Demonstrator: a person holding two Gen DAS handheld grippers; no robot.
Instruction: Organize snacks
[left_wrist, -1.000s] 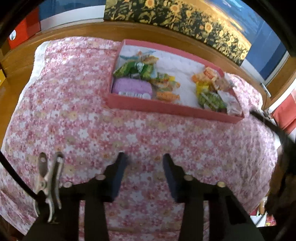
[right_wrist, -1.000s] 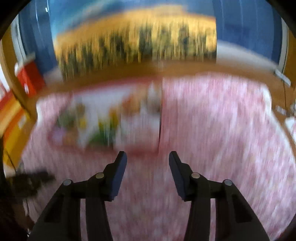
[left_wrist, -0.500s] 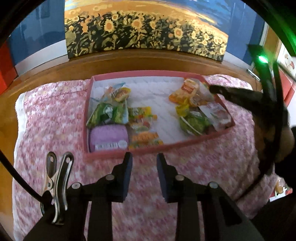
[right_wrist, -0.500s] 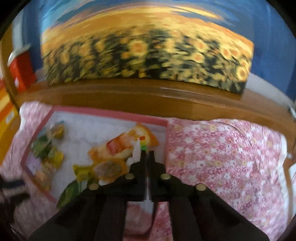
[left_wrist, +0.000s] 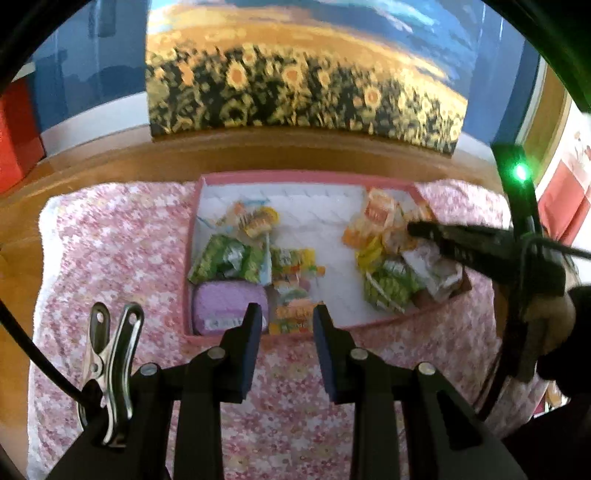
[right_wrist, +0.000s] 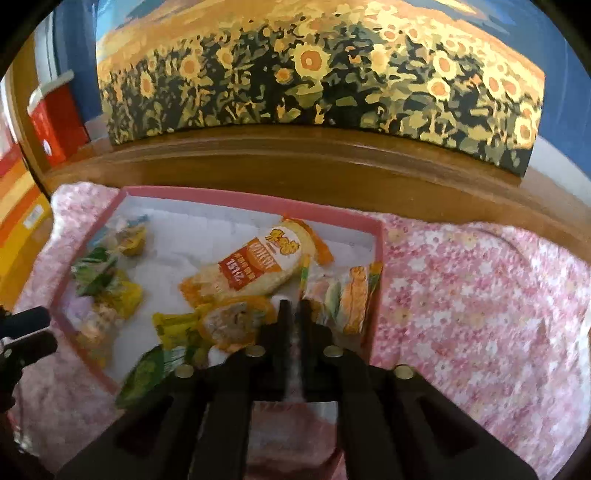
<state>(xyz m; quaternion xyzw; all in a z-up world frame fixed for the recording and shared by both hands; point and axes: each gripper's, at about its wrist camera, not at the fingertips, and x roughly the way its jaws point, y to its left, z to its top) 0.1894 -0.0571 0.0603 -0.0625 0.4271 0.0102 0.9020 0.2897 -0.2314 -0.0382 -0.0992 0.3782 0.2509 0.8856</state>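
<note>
Left wrist view: the left claw hangs over the flowered cloth at 6 o'clock, short of the pink tray. Its jaws have just been closing and stand at a modest gap with nothing between them. The snacks lie in two heaps in the tray: a purple packet and a green packet toward 9 o'clock, and orange and yellow ones toward 3. The right claw reaches in from 3 o'clock, its tip over that right heap.

Right wrist view: the right claw points down at the right heap, just below the big orange packet. Its jaws have just been opening a little and stand at a thin slit. A pale blur shows in it, and I cannot tell whether that is a wrapper.

The sorting looks barely begun, with a first pick from the right heap in hand. Next, that claw needs a firm pinch on one wrapper only, then a lift straight up. The tray's wall stands close at 3 o'clock, while the bare strip between the heaps offers free room.
</note>
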